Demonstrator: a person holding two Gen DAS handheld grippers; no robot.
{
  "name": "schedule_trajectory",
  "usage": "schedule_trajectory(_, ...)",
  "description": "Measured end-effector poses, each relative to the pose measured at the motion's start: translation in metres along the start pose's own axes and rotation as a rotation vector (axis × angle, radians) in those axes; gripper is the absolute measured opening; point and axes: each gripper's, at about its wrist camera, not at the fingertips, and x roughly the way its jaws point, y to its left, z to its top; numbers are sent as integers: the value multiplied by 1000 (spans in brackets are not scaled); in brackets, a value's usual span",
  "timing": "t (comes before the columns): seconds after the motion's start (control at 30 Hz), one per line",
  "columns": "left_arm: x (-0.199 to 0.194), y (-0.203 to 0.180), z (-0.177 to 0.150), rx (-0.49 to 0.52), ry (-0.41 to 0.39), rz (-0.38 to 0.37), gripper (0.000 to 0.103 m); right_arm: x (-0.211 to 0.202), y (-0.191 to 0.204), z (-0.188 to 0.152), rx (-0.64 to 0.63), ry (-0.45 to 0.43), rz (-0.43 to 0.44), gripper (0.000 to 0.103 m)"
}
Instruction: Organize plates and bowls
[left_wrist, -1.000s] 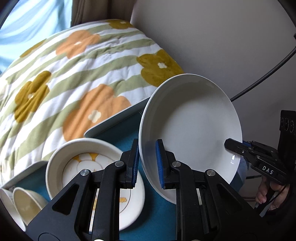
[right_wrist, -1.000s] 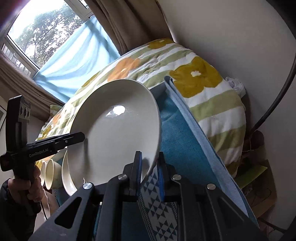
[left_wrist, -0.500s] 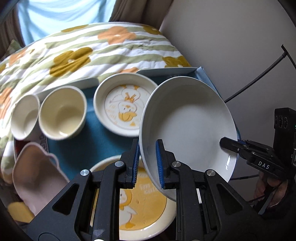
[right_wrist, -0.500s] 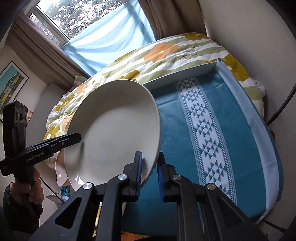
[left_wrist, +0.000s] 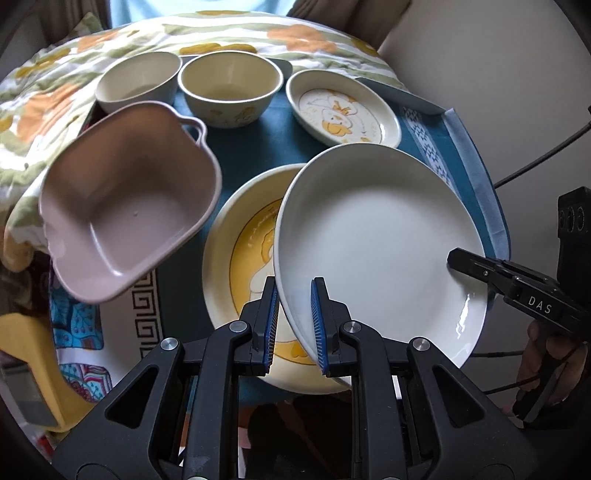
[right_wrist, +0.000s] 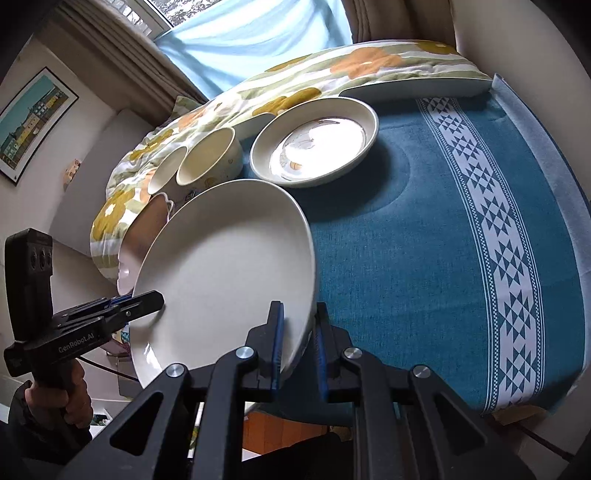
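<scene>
Fingers of the left gripper (left_wrist: 293, 325) clamp the white plate (left_wrist: 380, 243) at its left rim; those of the right gripper (right_wrist: 298, 345) clamp the opposite rim. The plate hangs tilted over the duck plate (left_wrist: 243, 258) at the bench's near edge, right of the pink bowl (left_wrist: 125, 218).

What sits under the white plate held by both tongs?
Below the white plate lies a yellow duck plate on the blue cloth. Only its left part shows; the rest is covered by the white plate.
</scene>
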Motion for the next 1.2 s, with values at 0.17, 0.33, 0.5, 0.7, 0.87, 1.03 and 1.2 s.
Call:
schedule_trajectory(0.17, 17, 7, -9, -53, 8, 27, 15, 18, 4, -2, -56, 29, -24, 14)
schedule_trajectory(0.33, 30, 4, -11, -62, 7, 62, 15, 27, 4, -1, -106, 36, -57, 14)
schedule_trajectory(0.5, 41, -4, -12, -65, 2, 101, 15, 32, 3, -2, -132, 34, -63, 14)
schedule_trajectory(0.7, 46, -10, -18, -65, -6, 150, 15, 34, 9, 0, -186, 34, -84, 14)
schedule_trajectory(0.87, 45, -17, -21, -23, -33, 220, 16, 38, 14, 1, -233, 29, -106, 14)
schedule_trajectory(1.03, 46, -34, -21, 75, -51, 342, 16, 40, 14, 3, -253, 28, -114, 14)
schedule_trajectory(1.2, 43, -37, -23, 105, -60, 385, 15, 42, 17, 7, -277, 29, -130, 14)
